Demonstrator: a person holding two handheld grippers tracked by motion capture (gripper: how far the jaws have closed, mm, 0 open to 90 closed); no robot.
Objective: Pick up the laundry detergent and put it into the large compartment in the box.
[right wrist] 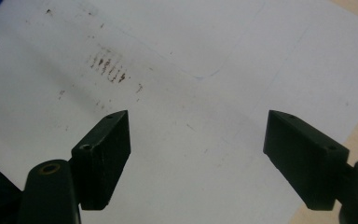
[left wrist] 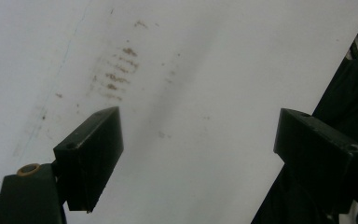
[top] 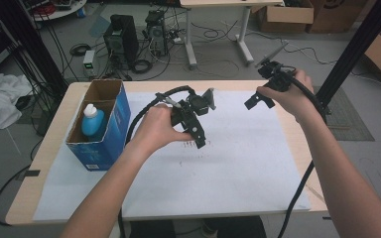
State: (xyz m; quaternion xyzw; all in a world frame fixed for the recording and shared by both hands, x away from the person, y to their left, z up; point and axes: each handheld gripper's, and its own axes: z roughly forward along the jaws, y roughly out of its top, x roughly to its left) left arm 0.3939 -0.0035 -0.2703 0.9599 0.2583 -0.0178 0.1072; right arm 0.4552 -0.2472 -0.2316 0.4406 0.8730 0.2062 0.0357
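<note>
My left gripper is held over the middle of a white paper sheet that covers the table. In the left gripper view its jaws stand wide open with nothing between them, above a patch of brown smudges. My right gripper is held higher, over the sheet's far right part. The right gripper view shows it open and empty too, looking down at the same smudges and the bare sheet.
An open blue cardboard box stands at the table's left with a blue white-capped bottle upright inside. A black frame post rises at the right. Computer towers, cables and cartons lie on the floor beyond the table.
</note>
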